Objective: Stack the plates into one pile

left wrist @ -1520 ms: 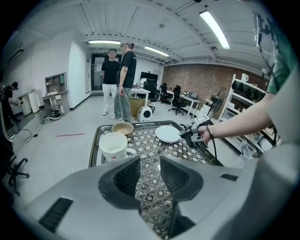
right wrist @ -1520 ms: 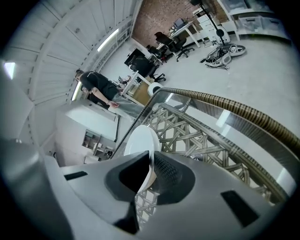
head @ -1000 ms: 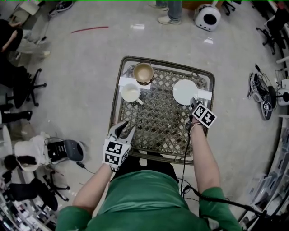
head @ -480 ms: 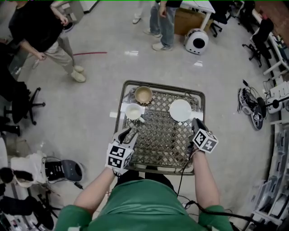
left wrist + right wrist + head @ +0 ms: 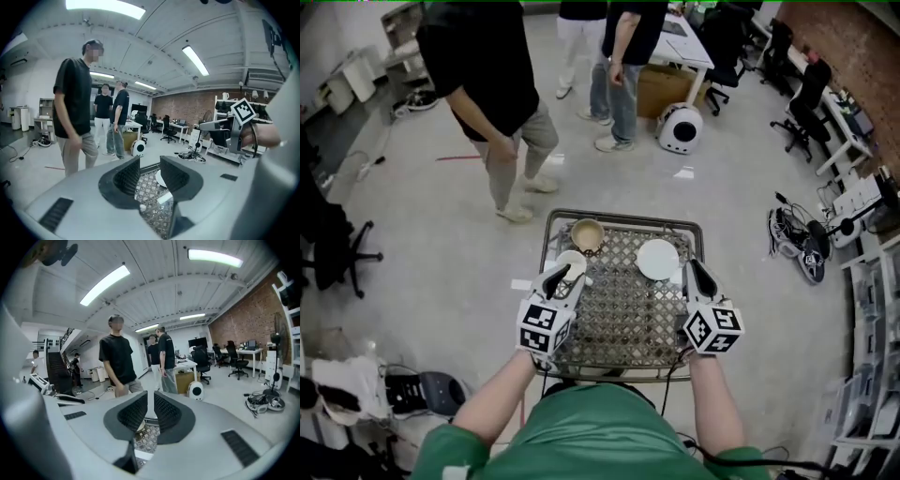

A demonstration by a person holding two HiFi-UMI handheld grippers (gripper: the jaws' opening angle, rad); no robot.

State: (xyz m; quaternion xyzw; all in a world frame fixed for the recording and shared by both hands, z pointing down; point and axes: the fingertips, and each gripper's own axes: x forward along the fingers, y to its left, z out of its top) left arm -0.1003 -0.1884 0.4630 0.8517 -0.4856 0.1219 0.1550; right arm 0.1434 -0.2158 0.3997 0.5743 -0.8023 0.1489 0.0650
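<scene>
1. Left gripper [image 5: 560, 277]: my jaws stand apart with nothing between them. It hangs over the left side of the wire table [image 5: 623, 323].
2. Right gripper [image 5: 694, 272]: my jaws have just been closing to a narrow gap and are empty. It sits at the table's right edge.
3. White plate [image 5: 657, 259]: flat on the mesh at the far right, alone and unstacked.
4. Smaller white dish [image 5: 571, 265]: far left, just in front of a brown bowl [image 5: 588, 234] and apart from the plate.
5. Handling, as I judge it: the plates look stiff, glazed, slippery and breakable, and fairly light.
6. Hold: pinch the near rim, one jaw above and one below. Lower it gently.
</scene>
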